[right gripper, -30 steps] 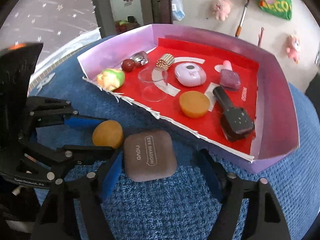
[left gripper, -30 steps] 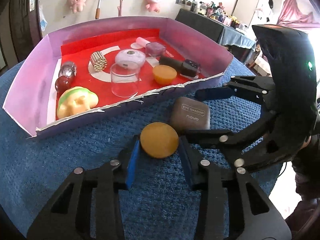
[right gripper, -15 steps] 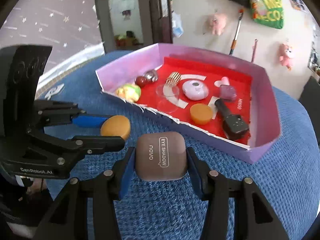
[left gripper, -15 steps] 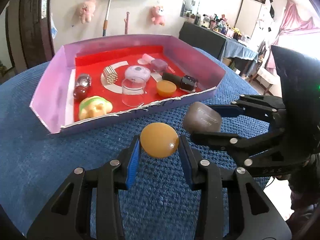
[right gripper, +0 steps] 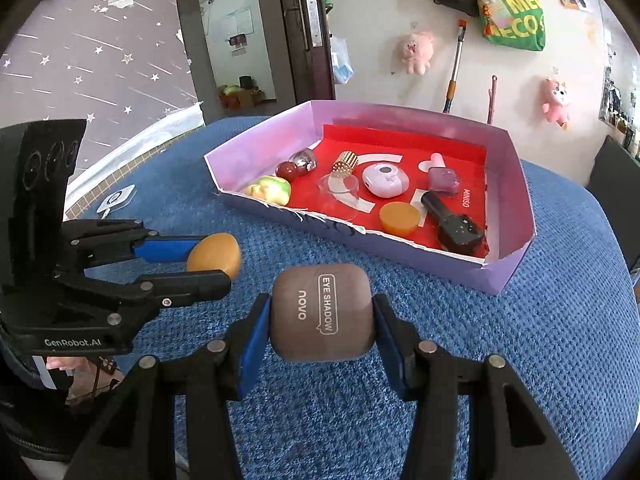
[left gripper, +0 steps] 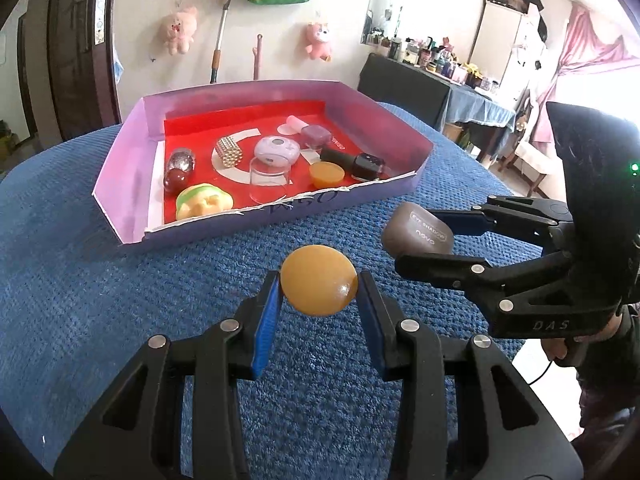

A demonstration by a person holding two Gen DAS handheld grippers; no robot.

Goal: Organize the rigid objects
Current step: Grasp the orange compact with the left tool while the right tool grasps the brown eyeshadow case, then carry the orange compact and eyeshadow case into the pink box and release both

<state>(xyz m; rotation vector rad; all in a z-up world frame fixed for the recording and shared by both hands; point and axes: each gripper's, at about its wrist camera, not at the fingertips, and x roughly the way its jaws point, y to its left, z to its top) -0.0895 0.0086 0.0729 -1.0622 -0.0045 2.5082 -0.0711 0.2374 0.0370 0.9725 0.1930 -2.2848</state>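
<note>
Left gripper [left gripper: 319, 286] clamping the orange disc [left gripper: 319, 280] between its pads, right gripper [right gripper: 322, 312] gripping the brown eye-shadow case [right gripper: 322, 312], both hanging above the blue cloth [left gripper: 100, 280], short of the purple tray [left gripper: 120, 160]

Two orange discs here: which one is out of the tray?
The orange disc gripped in the left claw, above the blue cloth. Its twin lies inside the tray, beside the black bottle.

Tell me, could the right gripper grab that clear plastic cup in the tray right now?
Probably not yet. The right gripper is already shut on the brown eye shadow case, so it has no free grip. The clear plastic cup itself stands unblocked just behind the low front wall of the purple tray.
</note>
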